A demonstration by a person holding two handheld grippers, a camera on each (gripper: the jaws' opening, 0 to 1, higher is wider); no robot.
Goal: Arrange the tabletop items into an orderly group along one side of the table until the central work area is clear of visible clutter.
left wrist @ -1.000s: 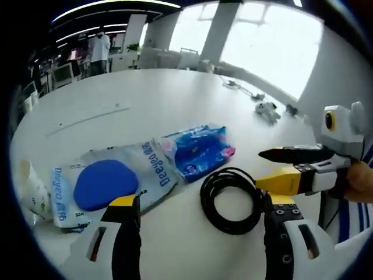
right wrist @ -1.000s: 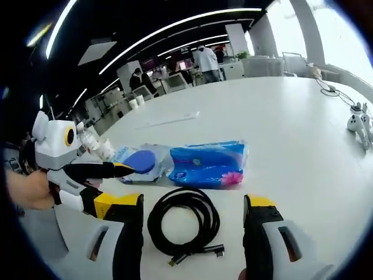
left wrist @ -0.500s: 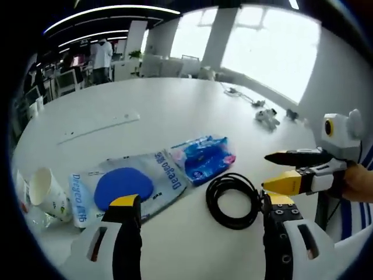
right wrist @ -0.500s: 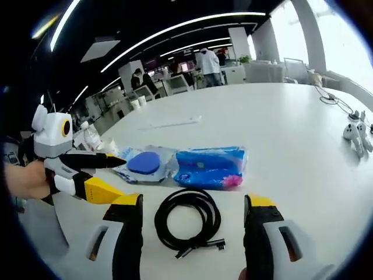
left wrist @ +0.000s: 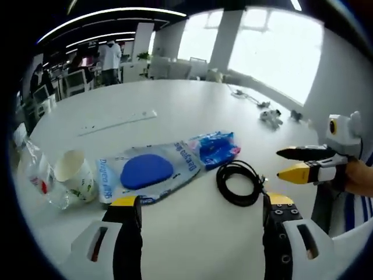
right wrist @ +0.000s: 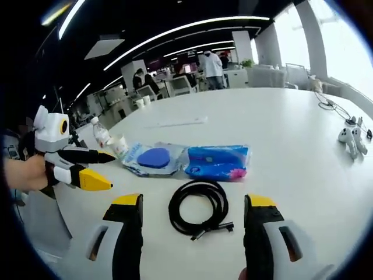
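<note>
Spanning both views, white round table (left wrist: 175,111) carries everything. Clear pouch (left wrist: 148,175) w/ blue pad inside, print reads roughly "Daegeo", lies near centre; blue wipes pack (left wrist: 217,147) touches it at 2 o'clock, text too small to read. Black coiled cable (left wrist: 239,182) sits just beside the pack at 5 o'clock. Paper cup (left wrist: 76,175) and plastic bottle (left wrist: 36,172) at pouch's 9 o'clock. Left gripper (left wrist: 195,233) jaws wide apart, empty, off table. Right gripper (right wrist: 195,230) same: spread wide, nothing held, cable (right wrist: 198,209) between jaws but apart.
</note>
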